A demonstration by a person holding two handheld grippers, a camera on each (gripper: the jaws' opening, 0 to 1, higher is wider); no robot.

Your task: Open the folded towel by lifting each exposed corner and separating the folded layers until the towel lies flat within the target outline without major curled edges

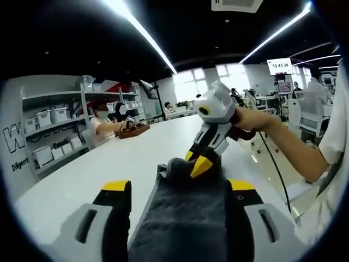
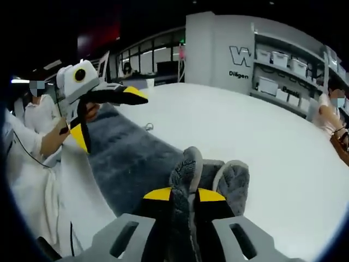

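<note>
In the left gripper view the dark grey towel runs up between the left gripper's two yellow-tipped jaws, which stand wide apart on either side of the cloth; whether they press it cannot be told, since the towel hides their inner faces. At the towel's far end the right gripper has its yellow tips pinched on the raised edge, held by a hand coming in from the right. Beyond lies the white table, and at its far left side a seated person with a wooden tray in front of them; shelves with white bins stand behind.

In the right gripper view the right gripper is closed on a bunched fold of the towel, its yellow tips close together with cloth rising between them. The rest of the towel stretches away to the far left, lifted off the table, up to the left gripper, whose jaws look spread with one above and one below the cloth edge; the contact there is too small to make out
</note>
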